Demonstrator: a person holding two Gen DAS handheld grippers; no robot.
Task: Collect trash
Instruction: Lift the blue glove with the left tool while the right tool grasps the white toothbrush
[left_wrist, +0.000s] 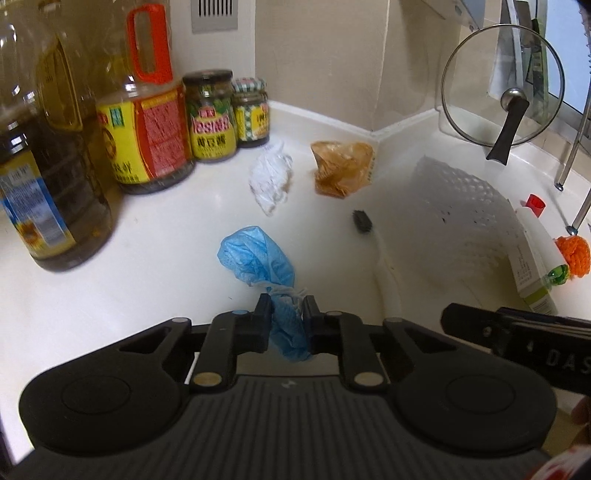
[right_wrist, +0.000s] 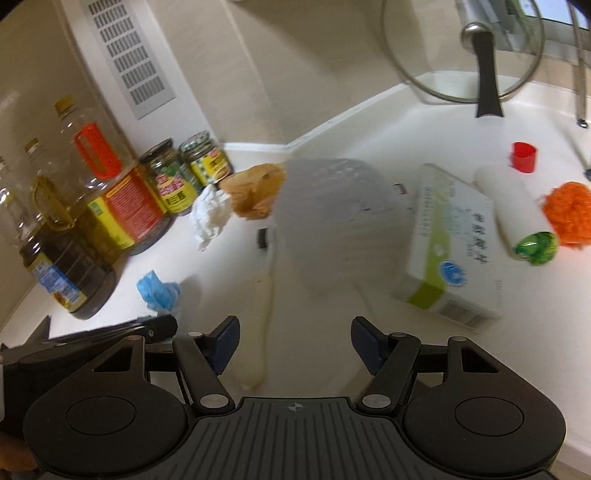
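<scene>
My left gripper (left_wrist: 287, 301) is shut on the near end of a crumpled blue plastic cover (left_wrist: 258, 258), which lies on the white counter (left_wrist: 147, 236). Beyond it lie a white crumpled tissue (left_wrist: 271, 177) and a brown crumpled bag (left_wrist: 341, 166). A toothbrush (left_wrist: 369, 236) with black bristles lies to the right, beside a white foam net (left_wrist: 461, 214). My right gripper (right_wrist: 293, 332) stands open over the toothbrush handle (right_wrist: 267, 295), its pads clear of it. The blue cover (right_wrist: 159, 291) shows at its left.
Oil bottles (left_wrist: 48, 166) and sauce jars (left_wrist: 212, 118) line the left wall. A glass lid (left_wrist: 502, 103) leans at the back right. A green-white box (right_wrist: 447, 243), a white tube (right_wrist: 517, 214), an orange scrubber (right_wrist: 569, 210) and a red cap (right_wrist: 524, 155) sit at right.
</scene>
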